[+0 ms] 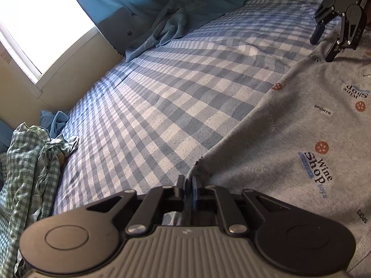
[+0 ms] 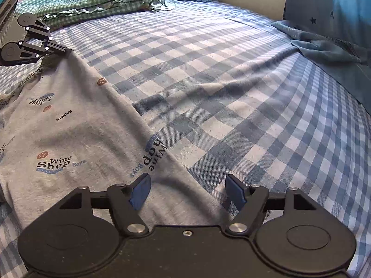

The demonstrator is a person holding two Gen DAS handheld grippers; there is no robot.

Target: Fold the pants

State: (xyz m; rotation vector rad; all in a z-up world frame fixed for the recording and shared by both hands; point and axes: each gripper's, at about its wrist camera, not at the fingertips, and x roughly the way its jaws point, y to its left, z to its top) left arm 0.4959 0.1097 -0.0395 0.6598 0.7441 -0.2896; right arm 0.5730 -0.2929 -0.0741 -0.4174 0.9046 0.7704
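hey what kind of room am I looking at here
Most likely a bedroom. A bed covered with a blue checked sheet fills both views, rumpled bedding in green check is heaped at one end, and a window with a blue star-print curtain sits beside it. Grey printed pants lie on the sheet.

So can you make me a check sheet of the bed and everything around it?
Surface: blue checked bedsheet, slightly rippled.
Job's things: grey printed pants lying flat on the sheet.
Clutter: green checked cloth and blue cloth bunched at the far edges.
Grippers: left hand-held gripper shut on the pants' edge; right hand-held gripper open, straddling the pants' edge.
Cables: nothing seen.
Surroundings: bright window, blue star curtain.
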